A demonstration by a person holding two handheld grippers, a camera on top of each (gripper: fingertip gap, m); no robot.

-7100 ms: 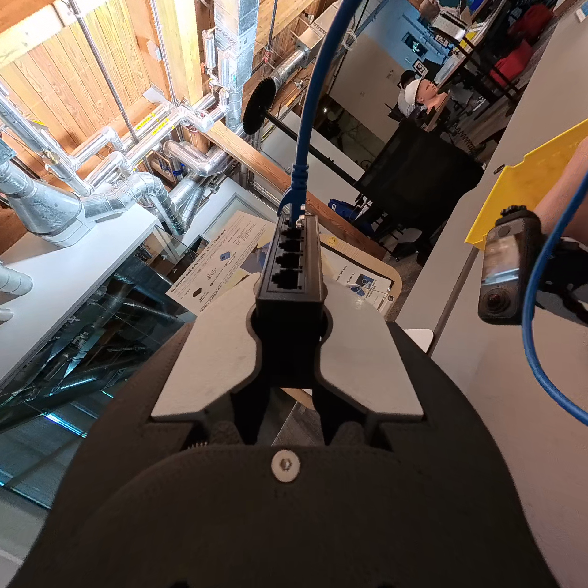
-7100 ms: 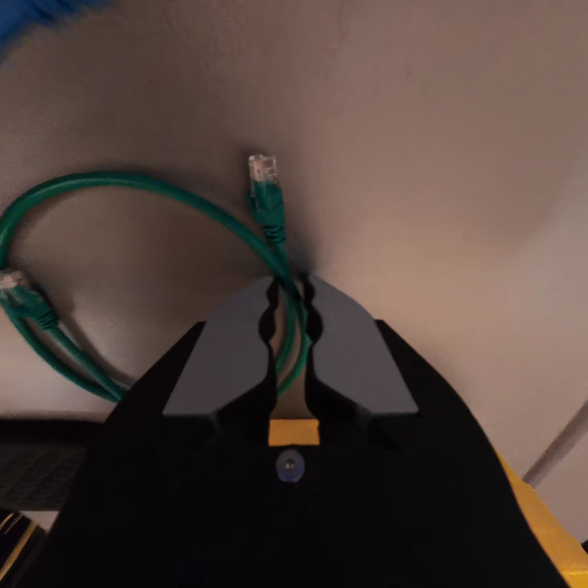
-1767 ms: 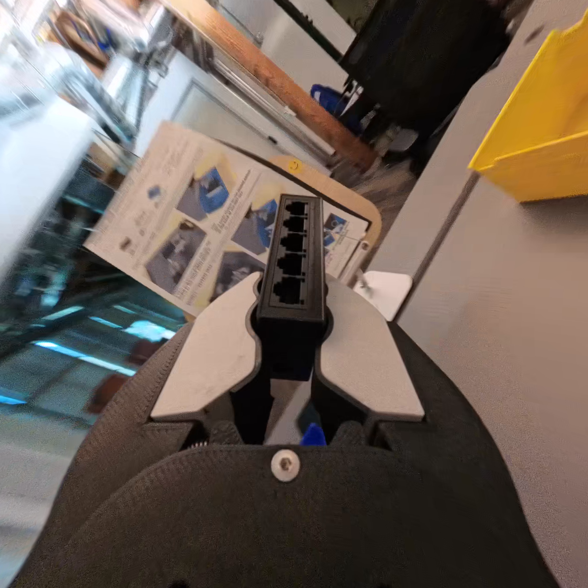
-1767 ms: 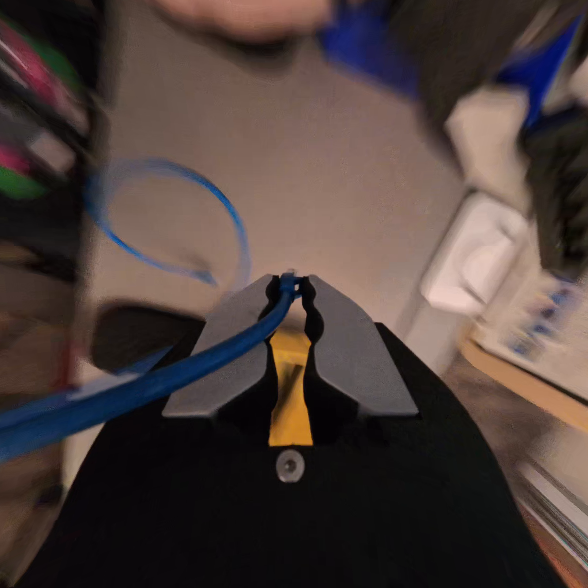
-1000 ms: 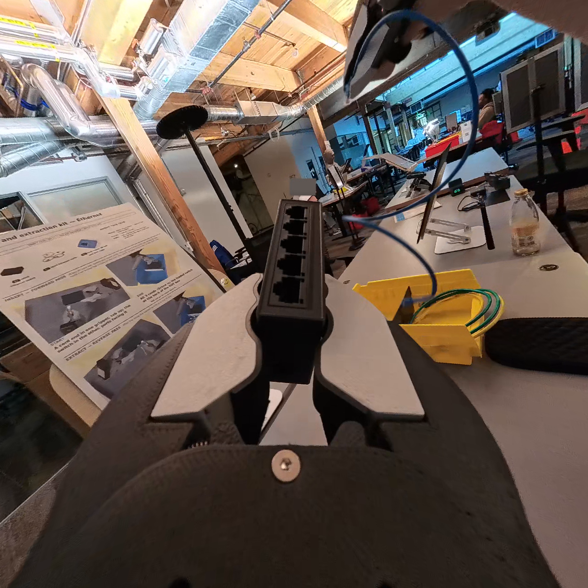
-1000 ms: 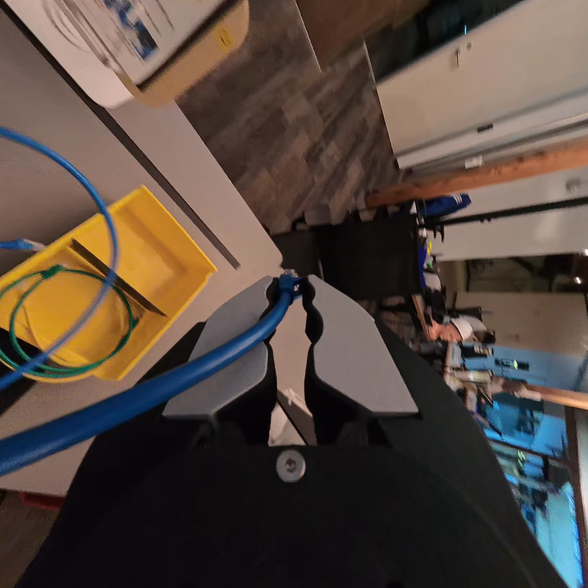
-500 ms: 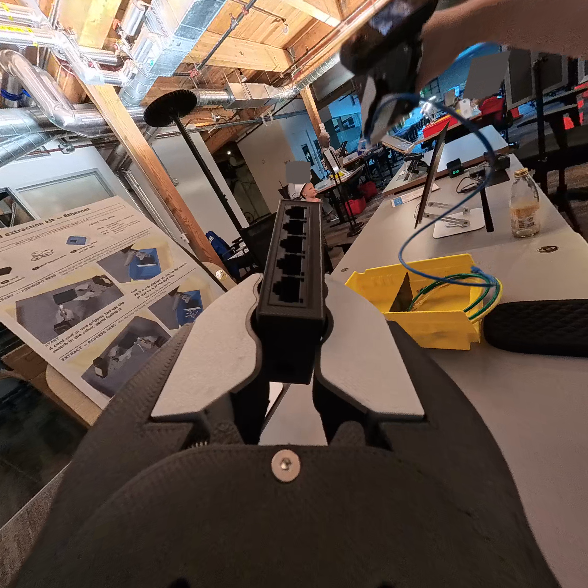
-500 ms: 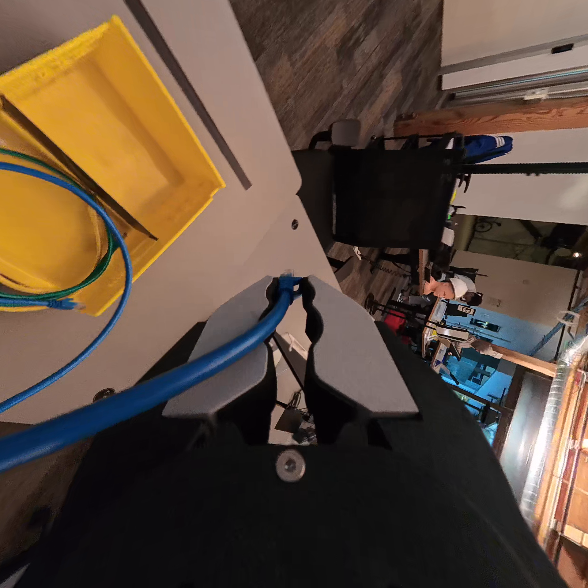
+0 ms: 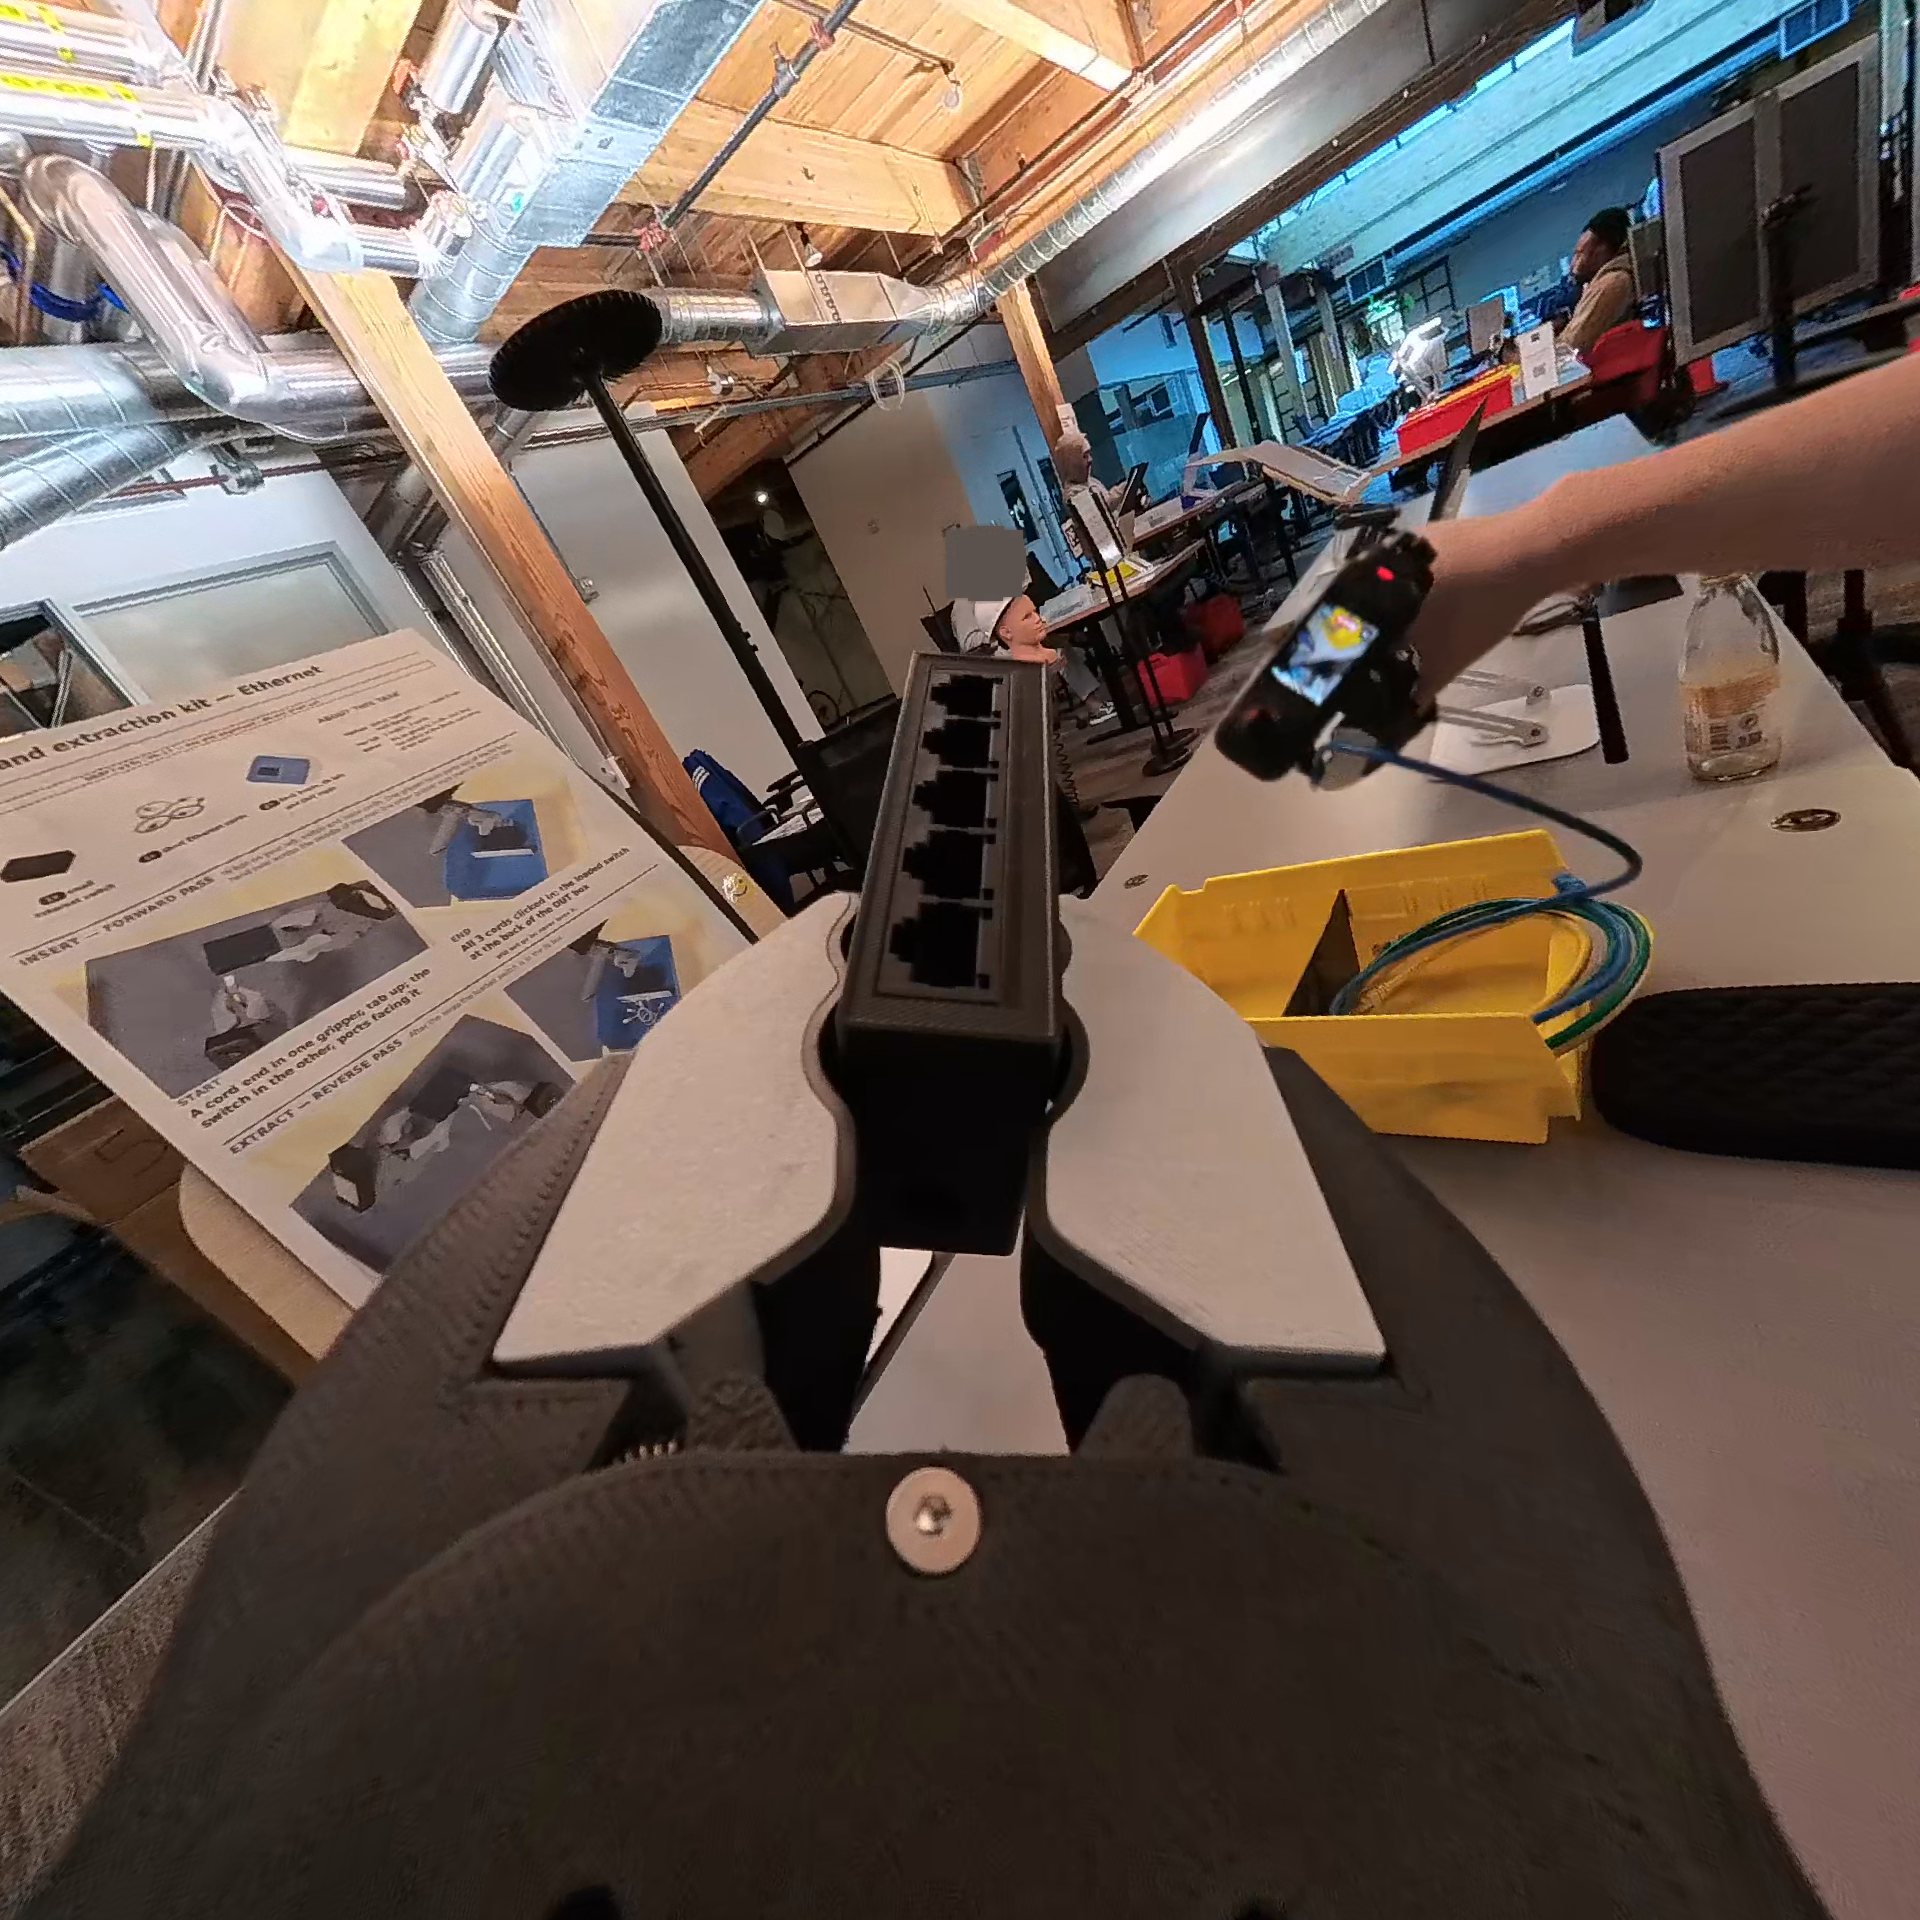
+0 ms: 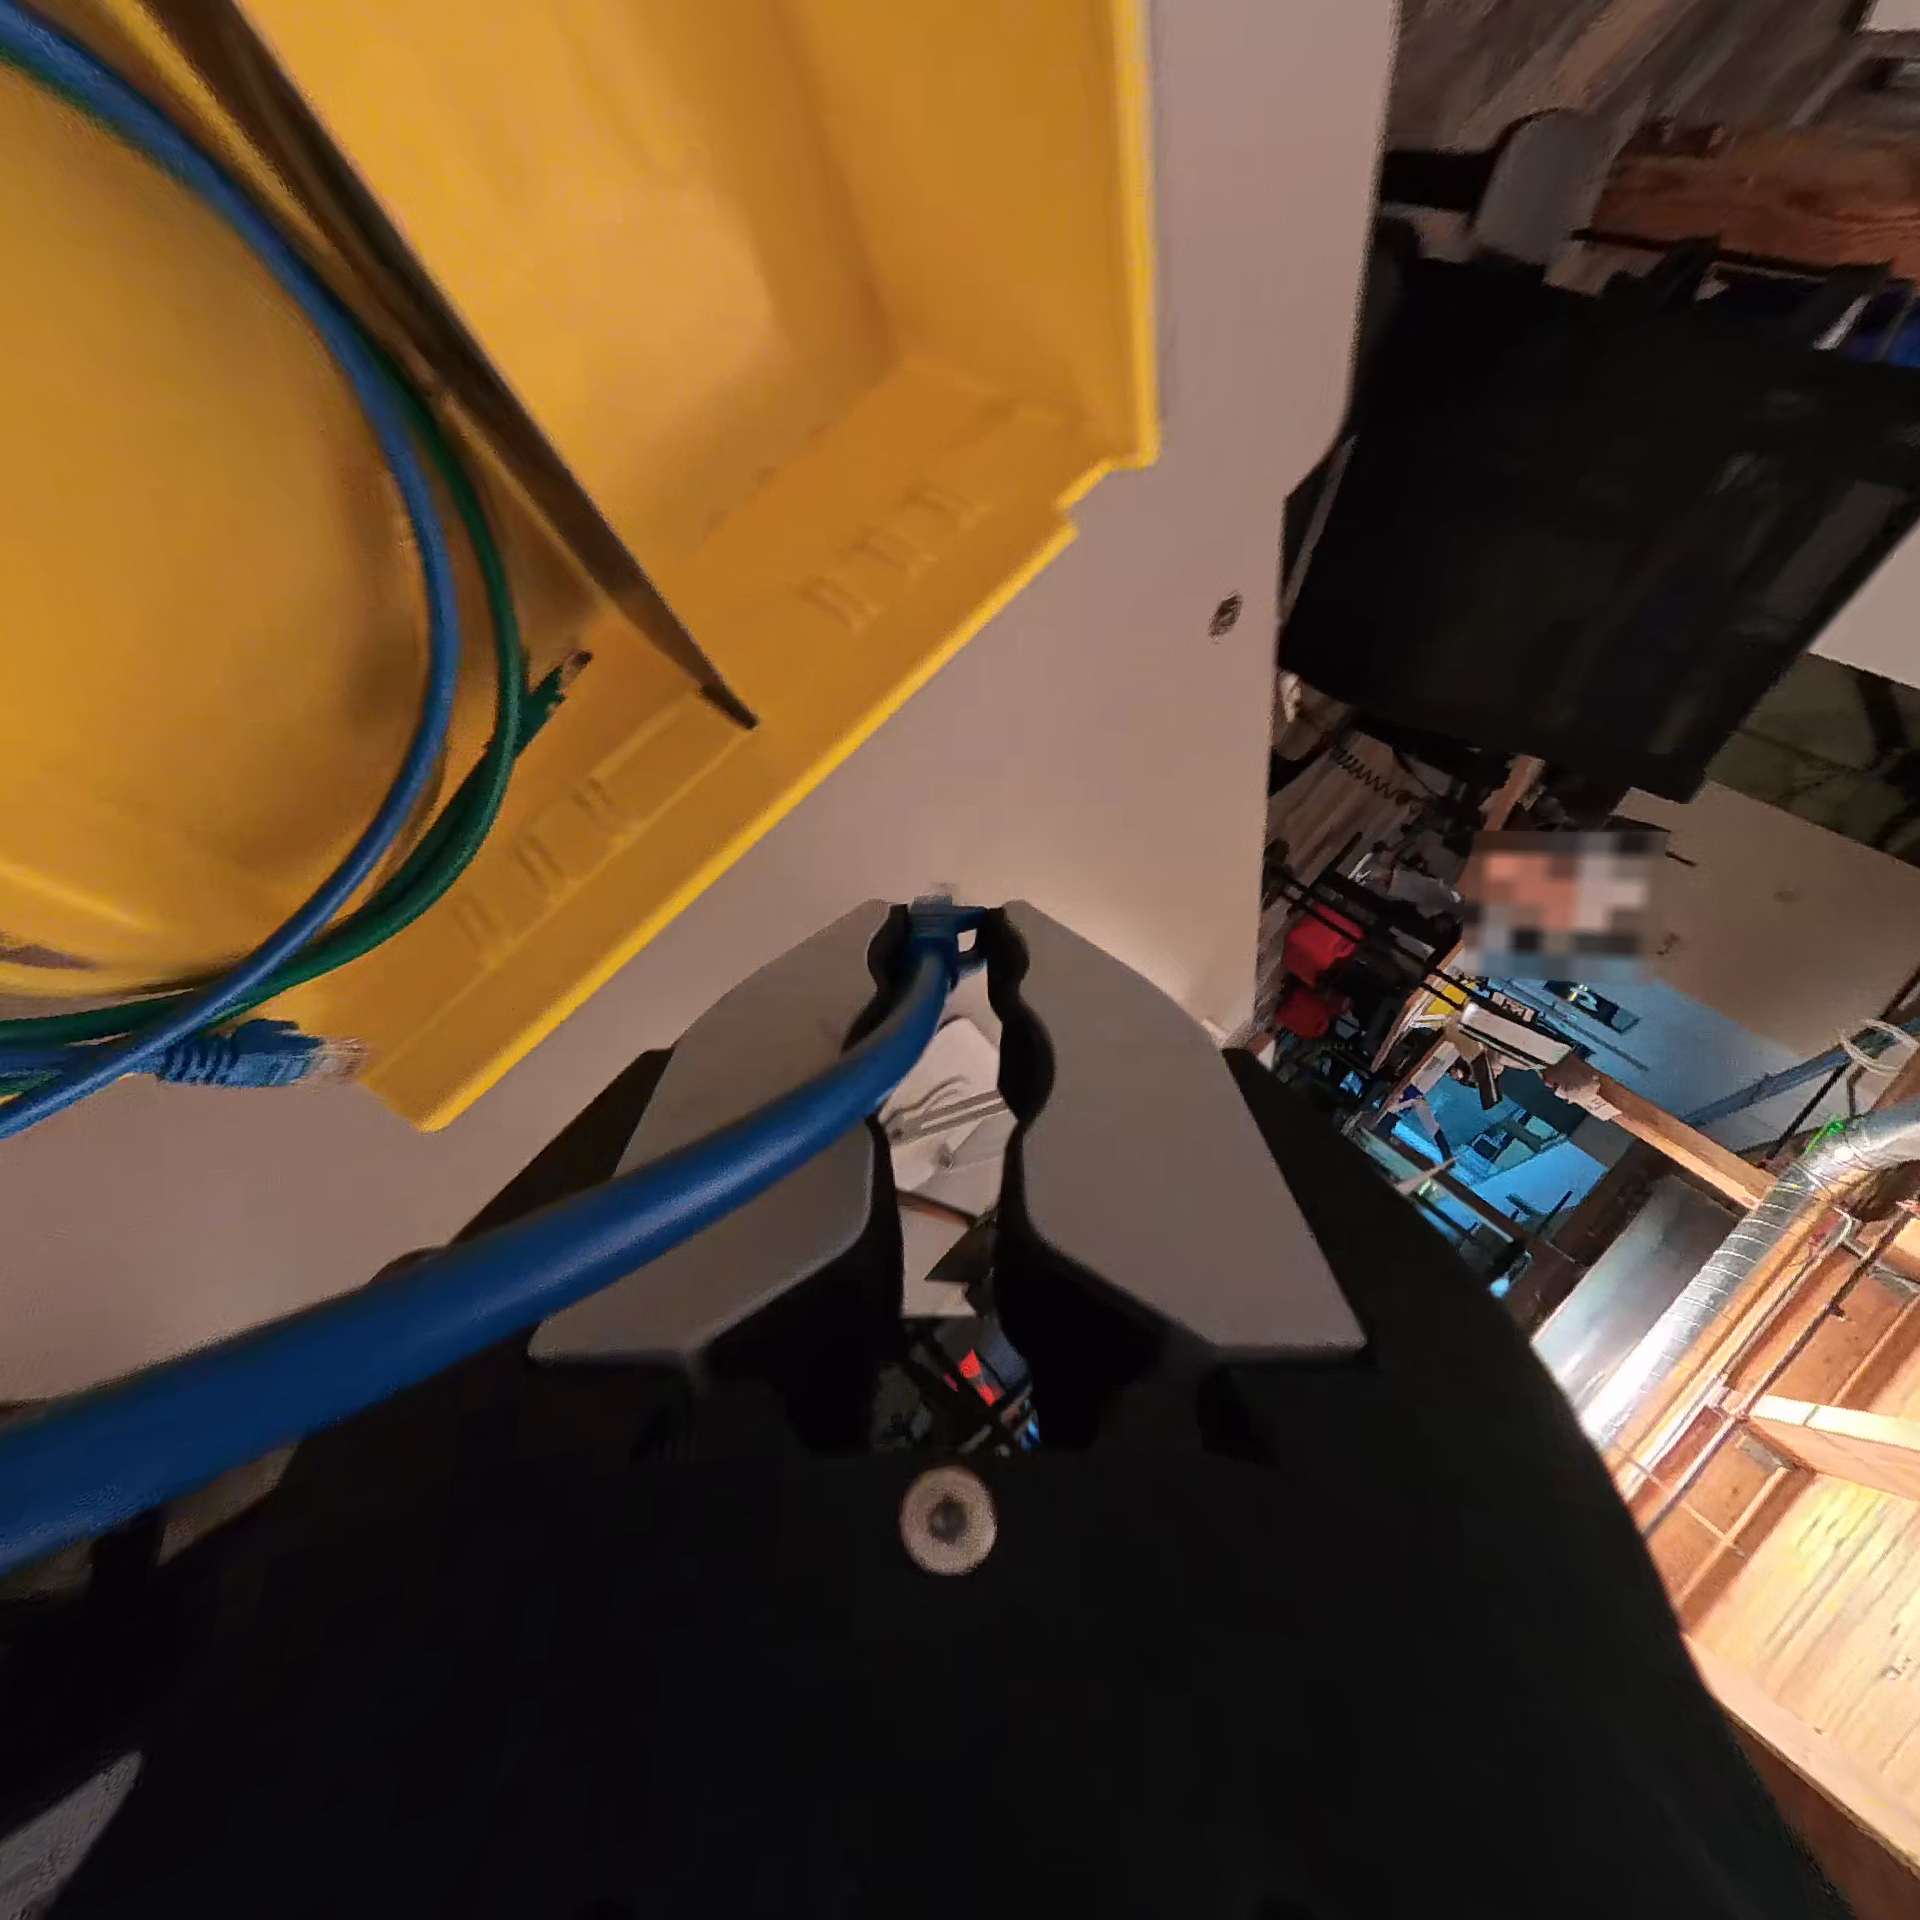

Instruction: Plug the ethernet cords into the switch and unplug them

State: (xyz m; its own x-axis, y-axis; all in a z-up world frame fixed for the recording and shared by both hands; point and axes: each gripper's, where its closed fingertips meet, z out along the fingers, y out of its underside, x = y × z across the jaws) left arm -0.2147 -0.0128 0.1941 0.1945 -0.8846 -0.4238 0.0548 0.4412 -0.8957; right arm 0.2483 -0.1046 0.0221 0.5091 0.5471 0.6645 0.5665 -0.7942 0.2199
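Since half a second ago, right hand-held gripper (image 10: 940, 920) lowered toward yellow bin (image 10: 935, 312) — pinching blue cord (image 10: 665, 1174), apparently its plug; left hand-held gripper (image 9: 951, 997) clamped on switch (image 9: 956, 831), ports empty, well left.

Open-plan workshop-style lab or office: exposed timber beams (image 9: 852, 166) and silver ducting (image 9: 156, 312) overhead, long grey worktables (image 9: 1714, 1299), a yellow parts bin (image 9: 1403, 1070), a propped instruction poster (image 9: 260, 914), people seated at distant desks.

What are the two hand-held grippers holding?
Left hand-held gripper clamps the black plastic network switch near its lower end; right hand-held gripper pinches the blue ethernet cord at its plug.
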